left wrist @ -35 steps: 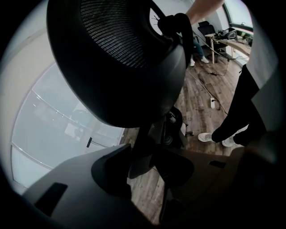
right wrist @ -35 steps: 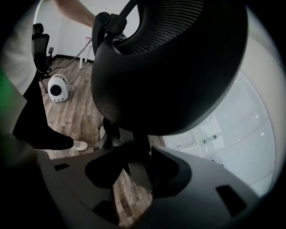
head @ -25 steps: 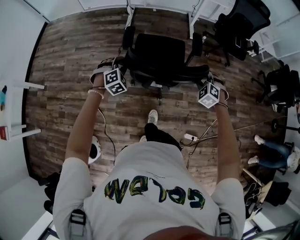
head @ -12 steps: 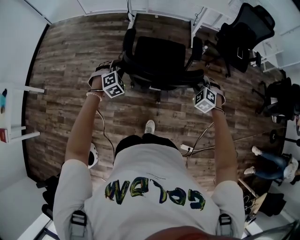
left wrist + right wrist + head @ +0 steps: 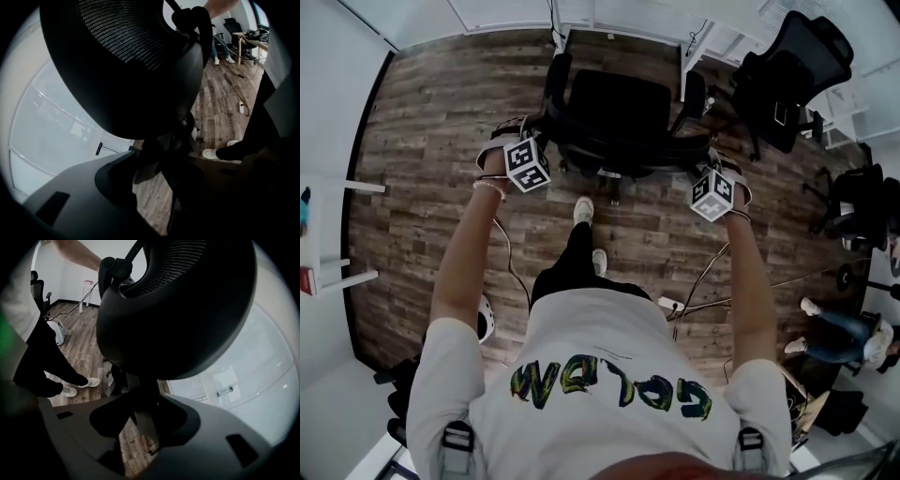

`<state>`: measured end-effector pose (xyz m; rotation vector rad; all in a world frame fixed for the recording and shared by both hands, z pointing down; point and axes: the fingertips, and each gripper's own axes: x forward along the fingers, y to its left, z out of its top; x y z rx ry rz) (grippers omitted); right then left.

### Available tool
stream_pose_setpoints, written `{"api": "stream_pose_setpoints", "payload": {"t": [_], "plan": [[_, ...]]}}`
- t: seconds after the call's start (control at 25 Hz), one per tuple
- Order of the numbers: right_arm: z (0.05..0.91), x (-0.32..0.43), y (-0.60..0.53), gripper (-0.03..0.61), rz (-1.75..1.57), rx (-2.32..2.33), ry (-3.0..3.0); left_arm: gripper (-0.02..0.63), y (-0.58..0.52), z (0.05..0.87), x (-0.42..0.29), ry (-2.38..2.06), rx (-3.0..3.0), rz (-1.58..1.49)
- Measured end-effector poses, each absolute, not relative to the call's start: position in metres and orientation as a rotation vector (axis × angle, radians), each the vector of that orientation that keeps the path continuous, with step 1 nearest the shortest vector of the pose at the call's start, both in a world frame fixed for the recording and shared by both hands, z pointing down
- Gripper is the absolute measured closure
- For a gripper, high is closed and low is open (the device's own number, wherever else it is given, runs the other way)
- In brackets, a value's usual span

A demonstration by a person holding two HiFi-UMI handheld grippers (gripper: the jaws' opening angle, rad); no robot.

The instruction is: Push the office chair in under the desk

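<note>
Jaws clenched — left gripper [image 5: 534,131], right gripper [image 5: 705,159], both on backrest of one office chair [image 5: 619,98] | two white shoes [image 5: 583,210] behind

Big colourful letters are running across the person's white shirt [image 5: 609,361]. They are showing upside down and bent, so the word is not coming out clearly enough to read. The left cube [image 5: 529,164] and the right cube [image 5: 713,194] are showing black-and-white square patterns. These are picture signs, not words.
</note>
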<state>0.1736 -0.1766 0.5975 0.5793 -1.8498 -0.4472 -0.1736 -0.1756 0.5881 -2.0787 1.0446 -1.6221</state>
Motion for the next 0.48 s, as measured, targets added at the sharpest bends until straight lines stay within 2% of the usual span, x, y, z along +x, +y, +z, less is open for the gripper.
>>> {"api": "stream_pose_setpoints", "payload": {"t": [0.48], "plan": [[0.596, 0.169, -0.257, 0.393, -0.435, 0.59, -1.861, 0.451, -0.259, 0.584, -0.177, 1.042, -2.102, -1.567]]}}
